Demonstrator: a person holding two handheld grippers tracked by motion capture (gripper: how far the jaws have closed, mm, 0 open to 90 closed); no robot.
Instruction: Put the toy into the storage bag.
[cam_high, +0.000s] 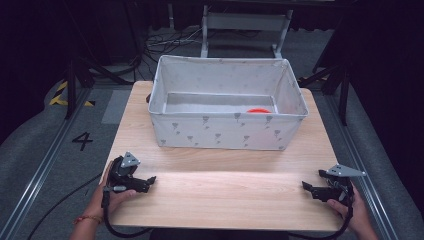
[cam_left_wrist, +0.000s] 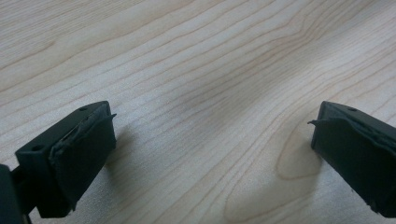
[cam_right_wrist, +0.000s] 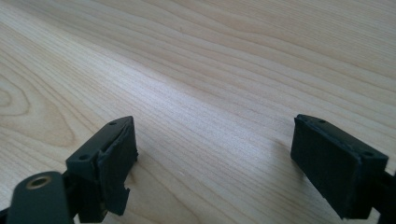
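Both claws spread wide and empty, left claw (cam_high: 148, 181) at 7 o'clock and right claw (cam_high: 306, 187) at 5 on the counter (cam_high: 220, 195), fabric bin (cam_high: 227, 131) at 12 holding maybe an orange lid (cam_high: 259, 110), so easy to snag that soft wall reaching in.

Tabletop (cam_high: 225, 200): carries a bin at its far middle and both grippers near its near edge.
Bin (cam_high: 225, 132): stands behind both grippers, well apart from each.
Round object (cam_high: 259, 110): lies in the bin, on its floor toward the right front corner.
Left gripper (cam_high: 150, 181): at the near left corner, jaws pointing right over bare tabletop.
Right gripper (cam_high: 306, 184): at the near right corner, jaws pointing left, facing the left gripper across the bare near strip.
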